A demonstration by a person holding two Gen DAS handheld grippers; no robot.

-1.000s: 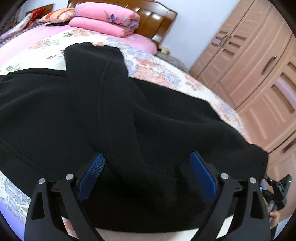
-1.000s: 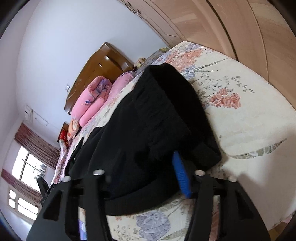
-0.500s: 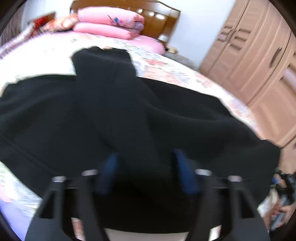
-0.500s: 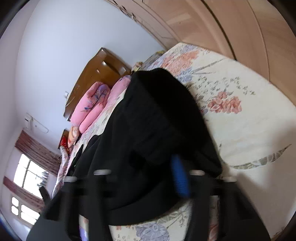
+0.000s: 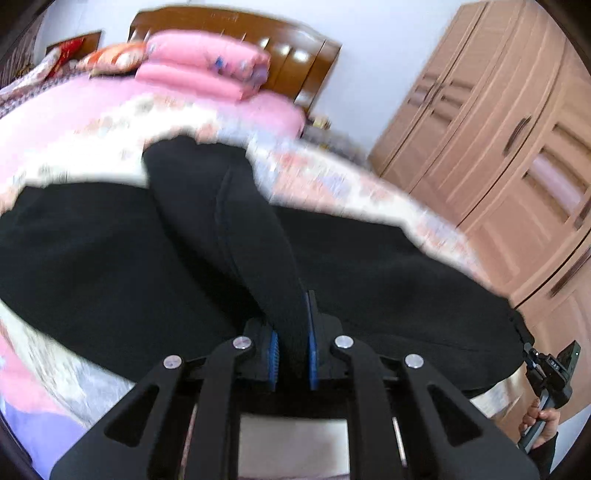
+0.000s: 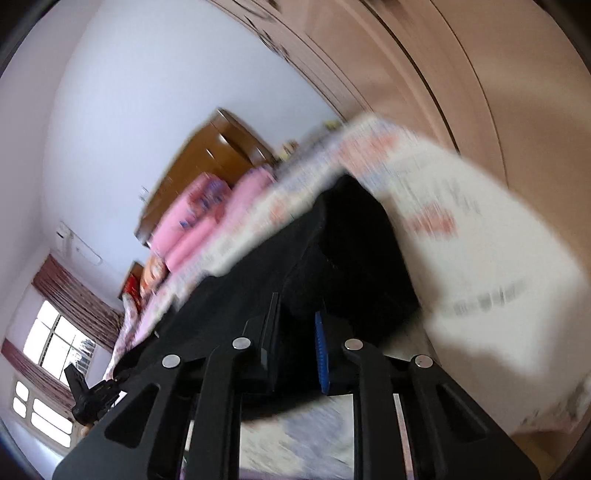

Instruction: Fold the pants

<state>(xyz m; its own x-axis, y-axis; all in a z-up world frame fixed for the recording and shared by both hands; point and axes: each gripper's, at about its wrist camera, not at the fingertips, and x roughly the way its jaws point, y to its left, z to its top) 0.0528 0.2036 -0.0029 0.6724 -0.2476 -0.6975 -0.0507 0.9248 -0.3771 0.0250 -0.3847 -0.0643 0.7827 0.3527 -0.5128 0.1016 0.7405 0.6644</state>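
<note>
Black pants (image 5: 110,266) lie spread across a bed with a floral cover, one leg folded over toward the headboard. My left gripper (image 5: 291,332) is shut on a raised ridge of the black cloth near the front edge. In the right wrist view the same pants (image 6: 332,258) run away from me, and my right gripper (image 6: 295,332) is shut on their near end, the blue pads pressed on the fabric. Both views are blurred by motion.
Pink folded quilts (image 5: 199,62) and pillows sit by the brown wooden headboard (image 5: 236,26). A wooden wardrobe (image 5: 498,140) stands close along the bed's right side. A hand (image 5: 543,421) holds the other gripper's handle at the lower right. A window (image 6: 48,347) is far left.
Both grippers went from open to shut, each pinching black fabric. The cloth between the left pads is now bunched into a ridge and lifted; both cameras are moving.
</note>
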